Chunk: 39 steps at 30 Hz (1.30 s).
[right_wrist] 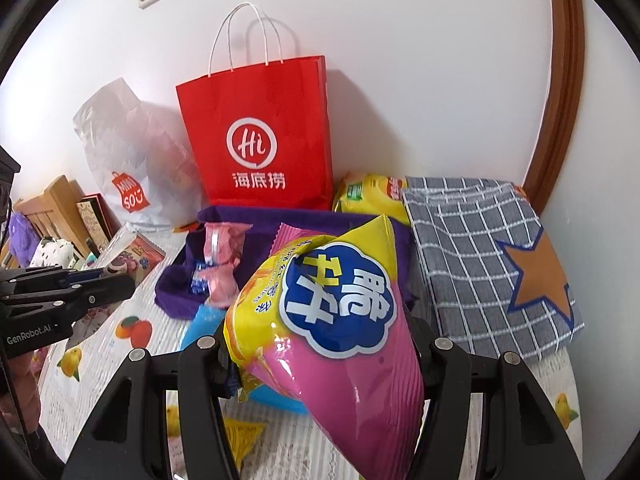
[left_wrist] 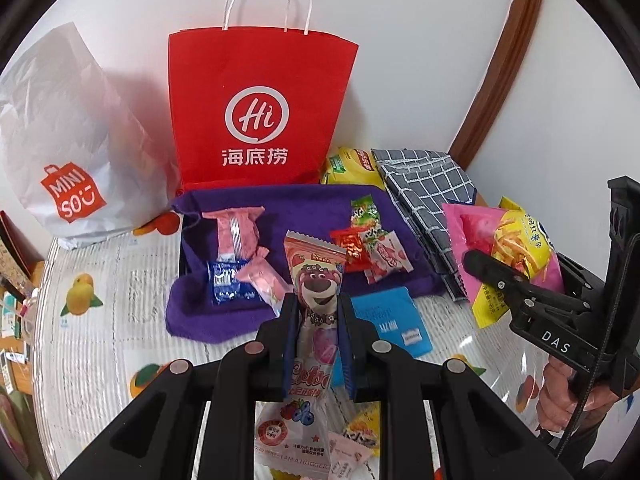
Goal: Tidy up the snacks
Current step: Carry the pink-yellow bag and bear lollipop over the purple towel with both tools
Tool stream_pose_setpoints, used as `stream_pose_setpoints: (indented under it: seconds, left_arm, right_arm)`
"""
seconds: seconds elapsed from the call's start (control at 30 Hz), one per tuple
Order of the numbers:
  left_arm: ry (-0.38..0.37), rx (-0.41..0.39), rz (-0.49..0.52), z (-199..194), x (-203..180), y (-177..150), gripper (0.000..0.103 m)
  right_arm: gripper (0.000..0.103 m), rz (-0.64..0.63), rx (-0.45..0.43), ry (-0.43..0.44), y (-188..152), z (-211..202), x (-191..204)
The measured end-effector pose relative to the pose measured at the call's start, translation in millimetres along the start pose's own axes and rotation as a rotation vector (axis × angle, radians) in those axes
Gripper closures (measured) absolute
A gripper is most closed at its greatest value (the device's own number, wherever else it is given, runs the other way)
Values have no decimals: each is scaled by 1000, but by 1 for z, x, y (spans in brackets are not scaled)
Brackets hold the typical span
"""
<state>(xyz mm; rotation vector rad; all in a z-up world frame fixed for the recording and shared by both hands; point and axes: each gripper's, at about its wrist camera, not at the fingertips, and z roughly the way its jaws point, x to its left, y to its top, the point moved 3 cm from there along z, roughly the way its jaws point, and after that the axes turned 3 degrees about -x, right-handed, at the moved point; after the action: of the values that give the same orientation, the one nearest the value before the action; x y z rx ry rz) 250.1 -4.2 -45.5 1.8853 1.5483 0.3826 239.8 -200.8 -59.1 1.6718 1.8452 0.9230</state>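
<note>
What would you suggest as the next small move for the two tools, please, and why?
Probably carry both packets toward the red paper bag and drop them in. The left tool is shut on the bear packet, the right tool grips the pink and yellow chip bag, both are clear of the purple cloth, and the bag stands open-topped behind it.

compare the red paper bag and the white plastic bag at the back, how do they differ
The red paper bag stands upright and stiff, with flat sides and white twisted handles; the white plastic bag slumps, crumpled and rounded, with no handles showing. The red one carries a white round "Hi" logo, the white one a red shopping-bag logo. The white one is translucent; the red one is opaque. Both sit against the wall behind the purple cloth.
</note>
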Motion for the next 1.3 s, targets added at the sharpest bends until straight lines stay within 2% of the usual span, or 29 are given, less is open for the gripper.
stream_pose_setpoints:
  seconds: [0.7,0.83,0.97,1.1,1.3]
  left_arm:
    - [6,15,-26,59,29,61,85]
    - [42,14,-16,74,37,62,85]
    - [31,42,-20,96,45,58,85]
    - [42,81,-22,114,52,54,85]
    - [52,115,-61,130,68,50,85]
  right_arm:
    - [44,8,17,-49,55,75,-16]
    - [44,-5,33,-47,59,94,-16]
    - [44,0,48,-31,61,115,-15]
    - [44,-10,89,-6,55,138,-15]
    - [44,-40,151,-22,40,163,-19]
